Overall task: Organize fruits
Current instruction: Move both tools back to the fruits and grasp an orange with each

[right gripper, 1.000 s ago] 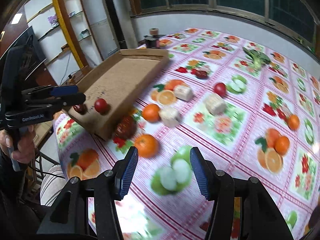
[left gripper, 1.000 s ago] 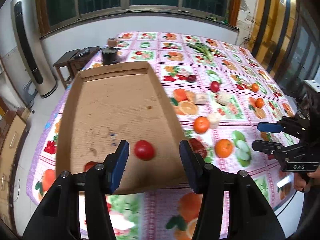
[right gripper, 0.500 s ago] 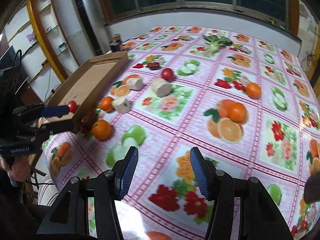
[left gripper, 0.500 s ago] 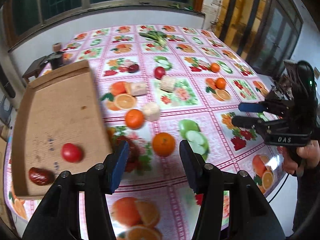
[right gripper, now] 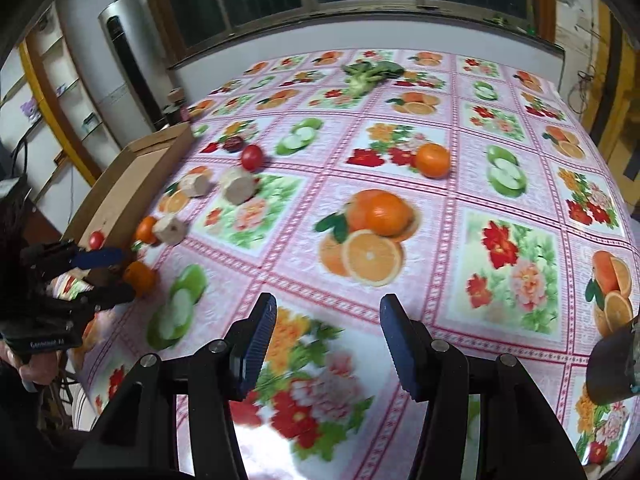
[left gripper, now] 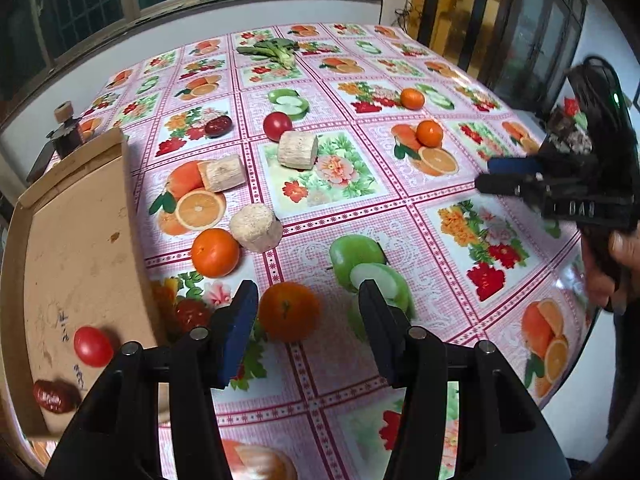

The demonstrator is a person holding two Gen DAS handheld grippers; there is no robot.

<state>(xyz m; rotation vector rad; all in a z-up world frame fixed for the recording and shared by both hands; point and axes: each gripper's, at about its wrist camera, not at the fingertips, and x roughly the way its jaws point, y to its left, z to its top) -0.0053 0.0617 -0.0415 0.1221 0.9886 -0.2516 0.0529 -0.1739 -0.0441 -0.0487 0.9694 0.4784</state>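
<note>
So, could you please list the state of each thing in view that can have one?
Left claw: open, empty, above the nearest orange.
Right claw: open, empty, over bare tablecloth.
Cardboard tray: open-topped, holding two fruits.
Red tomato: in the tray.
Dark red date: in the tray.
Nearest orange: on the tablecloth, outside the tray.
Second tomato: on the tablecloth, outside the tray.
Broccoli: lying at the far end.

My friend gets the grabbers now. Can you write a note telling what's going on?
Left gripper: open, nothing held, aimed down at the nearest orange.
Right gripper: open, nothing held, over bare tablecloth.
Done: one tomato and one red date lie in the cardboard tray.
Left: four oranges, a tomato and a red date are out on the cloth.
</note>
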